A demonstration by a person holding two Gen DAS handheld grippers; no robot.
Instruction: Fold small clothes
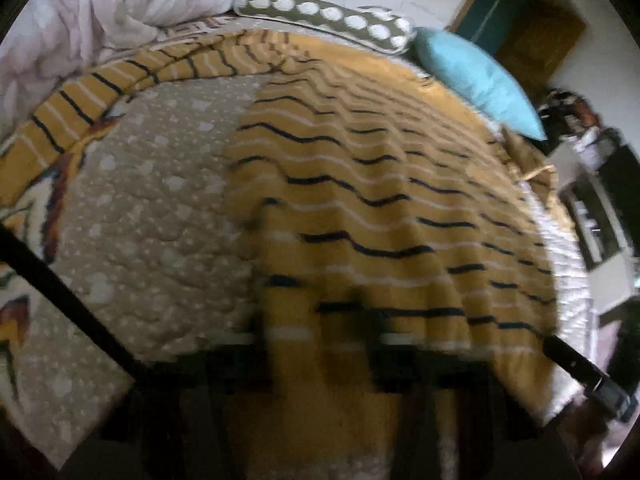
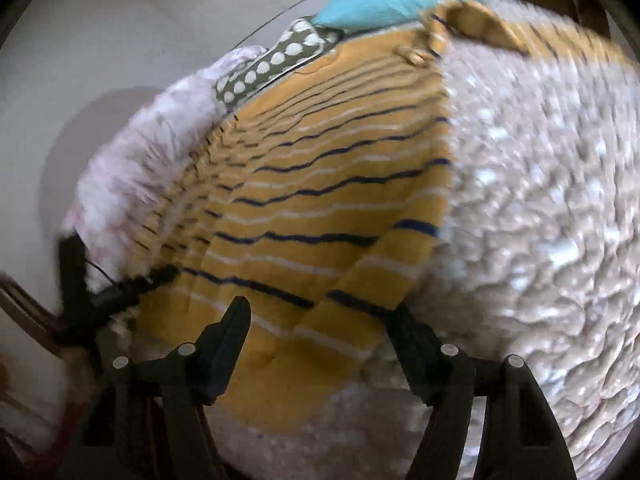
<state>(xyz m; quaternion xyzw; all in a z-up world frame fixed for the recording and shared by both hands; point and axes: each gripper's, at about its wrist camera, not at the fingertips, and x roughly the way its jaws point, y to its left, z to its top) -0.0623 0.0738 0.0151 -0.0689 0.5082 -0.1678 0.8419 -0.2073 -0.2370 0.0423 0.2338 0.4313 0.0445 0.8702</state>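
A mustard-yellow garment with navy and white stripes lies spread on a beige quilted bedspread. It also shows in the right wrist view, with a sleeve folded across its lower part. My left gripper is blurred at the garment's near hem; the yellow cloth runs between its fingers, so it seems shut on the hem. My right gripper is open, its fingers apart over the garment's lower edge and sleeve, holding nothing.
A turquoise pillow and a polka-dot cushion lie at the bed's far side. A crumpled pale floral duvet sits far left. Dark furniture stands to the right. The left gripper shows in the right wrist view.
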